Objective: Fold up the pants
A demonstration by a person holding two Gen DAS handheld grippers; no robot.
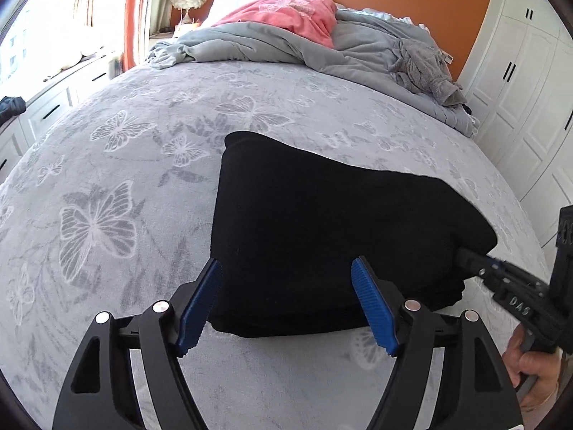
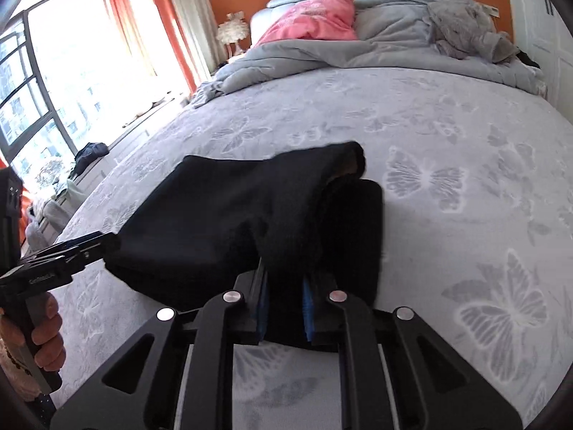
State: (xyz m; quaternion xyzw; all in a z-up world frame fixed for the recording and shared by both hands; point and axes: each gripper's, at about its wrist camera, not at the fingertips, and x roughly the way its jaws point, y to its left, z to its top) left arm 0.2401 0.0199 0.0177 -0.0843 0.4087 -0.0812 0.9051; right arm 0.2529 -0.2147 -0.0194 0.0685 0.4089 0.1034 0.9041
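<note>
Lying near the bed's (image 1: 107,186) foot edge: one folded black pants (image 1: 322,222). Right tool (image 2: 284,302) clamped on a raised fold; left tool (image 1: 286,308) spread apart, gripping nothing. Tool lettering unreadable. Two tools, two hands.

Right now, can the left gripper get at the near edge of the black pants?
Probably yes. The left gripper is open, with its fingers on either side of the near edge of the folded black pants and nothing between. The right gripper clamps another corner.

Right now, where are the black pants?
The black pants lie folded on the butterfly bedspread, near its foot end, right claw pinching one edge.
</note>
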